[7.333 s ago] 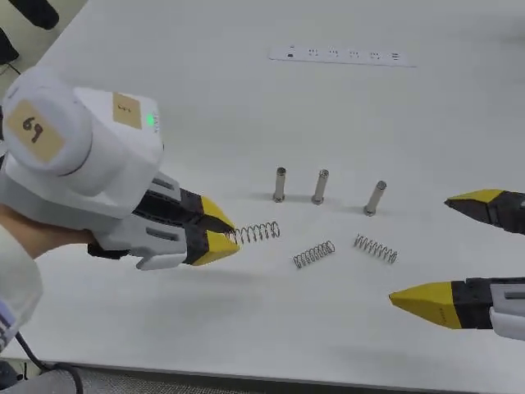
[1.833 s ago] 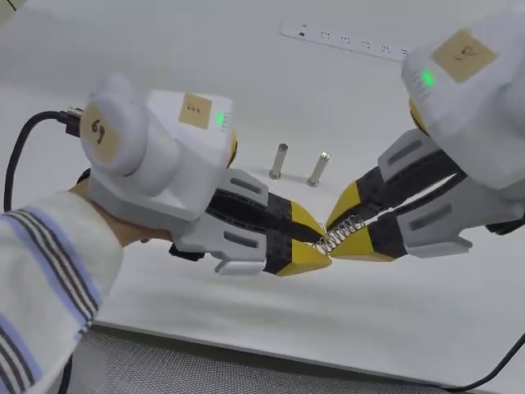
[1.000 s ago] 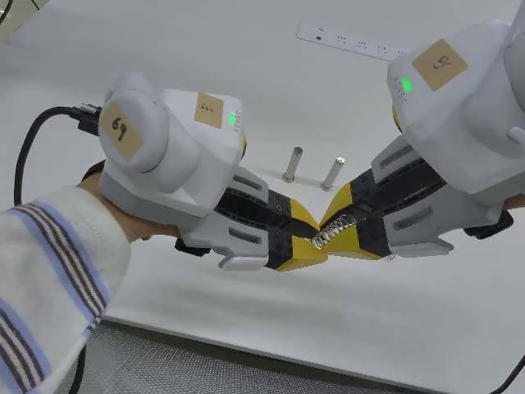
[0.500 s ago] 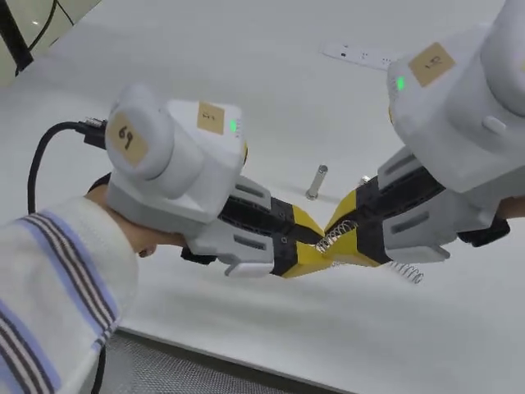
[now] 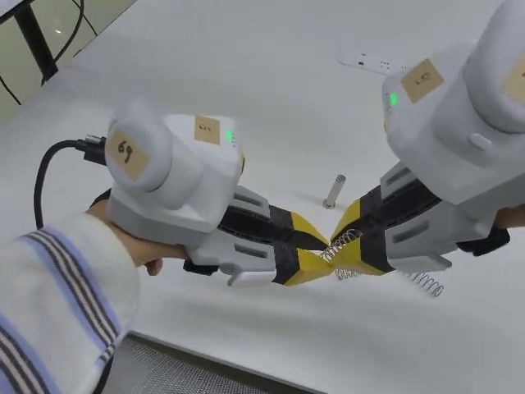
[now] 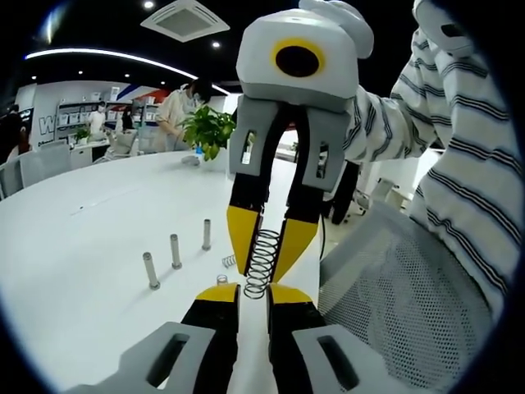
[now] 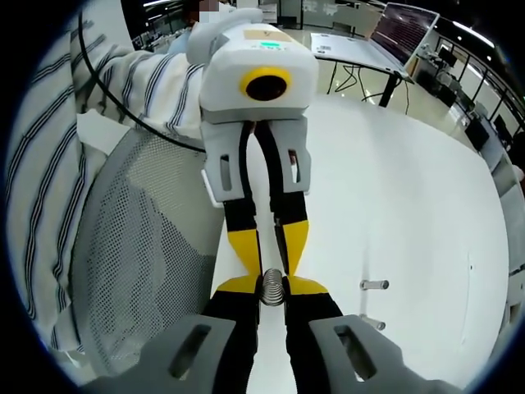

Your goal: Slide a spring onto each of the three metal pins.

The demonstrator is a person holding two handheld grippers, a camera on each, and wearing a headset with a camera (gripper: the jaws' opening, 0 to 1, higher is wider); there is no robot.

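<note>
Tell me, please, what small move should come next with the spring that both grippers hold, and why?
Probably open the left gripper and let go. The spring also seems clamped between the jaws of the right gripper, so that one could likely carry it alone to one of the bare pins.

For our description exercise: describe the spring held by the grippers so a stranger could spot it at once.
On the white table, the left gripper and right gripper meet tip to tip. The spring is pinched between their yellow tips, raised off the table; a loose spring lies flat on it.
</note>
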